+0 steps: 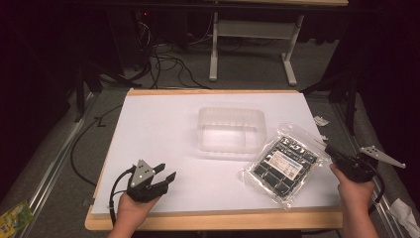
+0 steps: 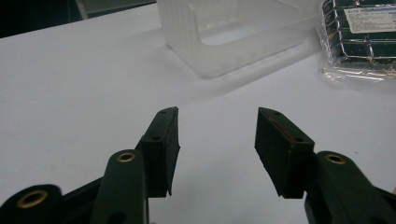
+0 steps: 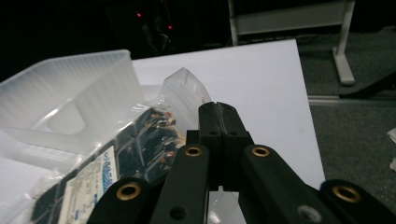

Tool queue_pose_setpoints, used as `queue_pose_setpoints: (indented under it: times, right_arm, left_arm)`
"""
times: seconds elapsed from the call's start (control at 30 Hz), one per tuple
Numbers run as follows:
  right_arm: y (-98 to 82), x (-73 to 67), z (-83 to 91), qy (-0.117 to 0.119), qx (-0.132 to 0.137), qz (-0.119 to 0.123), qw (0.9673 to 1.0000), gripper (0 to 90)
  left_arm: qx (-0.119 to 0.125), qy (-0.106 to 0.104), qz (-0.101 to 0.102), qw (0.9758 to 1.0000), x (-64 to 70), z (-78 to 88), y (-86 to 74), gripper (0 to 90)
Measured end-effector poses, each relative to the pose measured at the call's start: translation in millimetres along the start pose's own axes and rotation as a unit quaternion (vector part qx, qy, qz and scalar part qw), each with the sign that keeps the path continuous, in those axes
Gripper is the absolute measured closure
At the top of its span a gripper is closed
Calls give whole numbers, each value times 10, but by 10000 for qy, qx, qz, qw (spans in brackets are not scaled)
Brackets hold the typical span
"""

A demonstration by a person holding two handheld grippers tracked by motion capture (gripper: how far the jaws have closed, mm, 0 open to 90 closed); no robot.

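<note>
The clear plastic packet (image 1: pixel 286 165) lies on the counter (image 1: pixel 158 144) just beside the translucent bin (image 1: pixel 231 131), its edge pinched in the right gripper (image 3: pixel 218 114)'s closed jaws, so the thin film could slip free, while the left gripper (image 2: pixel 217 135)'s jaws stand apart, empty

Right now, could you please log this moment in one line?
right tongs: shut on packet edge | left tongs: open | tub: empty

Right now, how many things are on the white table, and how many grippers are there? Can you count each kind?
Clear plastic bin: 1
Clear packet of dark squares: 1
Grippers: 2, the left gripper and the right gripper
Total: 4
</note>
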State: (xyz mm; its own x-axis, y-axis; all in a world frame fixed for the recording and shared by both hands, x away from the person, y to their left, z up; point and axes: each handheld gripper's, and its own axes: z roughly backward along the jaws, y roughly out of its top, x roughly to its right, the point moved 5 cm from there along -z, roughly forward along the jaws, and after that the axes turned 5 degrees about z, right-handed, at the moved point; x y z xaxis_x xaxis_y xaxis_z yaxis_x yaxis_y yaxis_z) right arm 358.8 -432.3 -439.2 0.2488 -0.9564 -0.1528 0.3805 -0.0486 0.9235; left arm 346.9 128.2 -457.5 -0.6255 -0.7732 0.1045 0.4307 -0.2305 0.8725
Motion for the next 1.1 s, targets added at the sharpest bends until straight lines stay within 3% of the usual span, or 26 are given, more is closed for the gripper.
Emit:
queue_pose_setpoints:
  times: [0.4,0.5,0.57,0.93,1.1]
  right_arm:
    - [278,-423,345,271,586,360,9973,900]
    - [359,-568,439,322,745,607,9949,900]
    - [422,-655,513,413,883,651,9931,900]
    - [563,-919,543,694,1158,886,9869,900]
    - [656,-1080,558,900,1311,1040,9818,900]
  left_arm:
    - [-7,-36,11,10000,10,-16,-3,501]
    - [-9,-41,-2,10000,23,-28,-1,501]
    - [-20,-59,-15,10000,32,-34,-2,501]
    - [-21,-95,-10,10000,46,-55,1,481]
    - [-72,-301,-66,9995,190,-232,82,480]
